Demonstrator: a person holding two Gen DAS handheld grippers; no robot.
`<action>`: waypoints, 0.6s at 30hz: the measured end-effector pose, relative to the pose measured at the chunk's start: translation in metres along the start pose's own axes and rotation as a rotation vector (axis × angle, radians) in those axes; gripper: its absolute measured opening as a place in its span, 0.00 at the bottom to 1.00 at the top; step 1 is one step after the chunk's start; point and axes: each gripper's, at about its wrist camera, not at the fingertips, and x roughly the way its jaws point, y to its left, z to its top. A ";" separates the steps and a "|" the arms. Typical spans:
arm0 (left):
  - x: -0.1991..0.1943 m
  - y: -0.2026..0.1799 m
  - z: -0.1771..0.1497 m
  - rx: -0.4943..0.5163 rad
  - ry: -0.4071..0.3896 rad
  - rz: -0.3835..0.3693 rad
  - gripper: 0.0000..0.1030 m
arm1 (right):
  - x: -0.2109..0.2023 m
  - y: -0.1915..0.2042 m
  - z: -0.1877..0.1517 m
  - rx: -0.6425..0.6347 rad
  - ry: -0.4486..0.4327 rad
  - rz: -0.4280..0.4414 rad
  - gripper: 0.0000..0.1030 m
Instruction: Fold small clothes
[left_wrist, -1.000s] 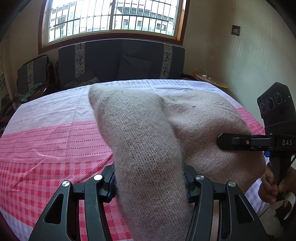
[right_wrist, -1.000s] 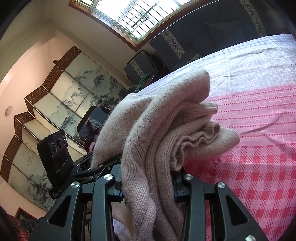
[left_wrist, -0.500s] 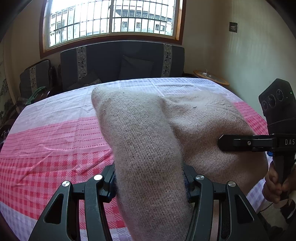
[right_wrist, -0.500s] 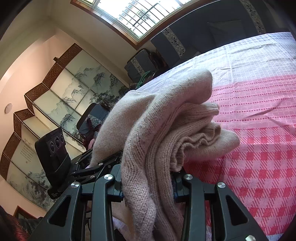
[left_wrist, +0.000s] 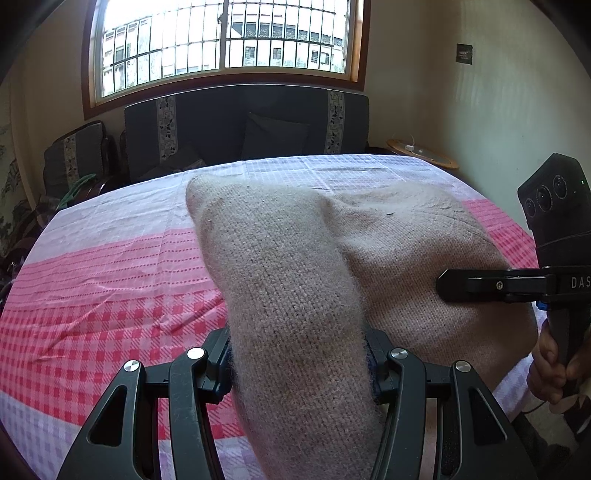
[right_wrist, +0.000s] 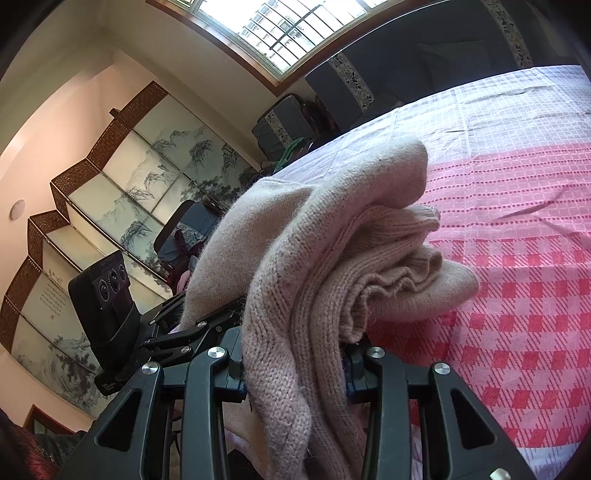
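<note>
both tongs are clamped on the same garment: the left gripper (left_wrist: 299, 365) has its jaws pressed in on a thick band of the beige knit sweater (left_wrist: 295, 266), and the right gripper (right_wrist: 293, 363) has its jaws closed around a bunched, ribbed edge of the sweater (right_wrist: 332, 236). in the left wrist view the right gripper (left_wrist: 448, 285) enters from the right edge, its dark finger lying against the sweater's side, with the person's right hand (left_wrist: 554, 365) wrapped round its handle. in the right wrist view the left gripper (right_wrist: 192, 325) shows at the left, partly hidden behind the knit

the sweater lies in folded layers near the front edge of the table, its far part resting on the tablecloth (left_wrist: 110, 280) and its near part raised into the two grips. the layers stack unevenly on the right side, with a ribbed hem sticking out between them. the tablecloth is pink and red check with a pale lilac band further back, and shows several creases

beyond the table stand a dark sofa (left_wrist: 243, 122) under a barred window (left_wrist: 225, 37), and a painted folding screen (right_wrist: 122, 206) along the left wall
</note>
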 end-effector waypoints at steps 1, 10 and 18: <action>-0.001 0.000 0.000 0.000 -0.001 0.000 0.53 | 0.000 0.000 0.000 -0.002 -0.001 0.000 0.33; -0.003 0.000 -0.003 0.002 -0.003 0.002 0.53 | 0.000 -0.001 -0.001 -0.001 -0.001 0.001 0.33; -0.006 0.000 -0.008 0.002 0.002 0.004 0.53 | 0.002 -0.001 0.000 -0.007 0.005 0.003 0.33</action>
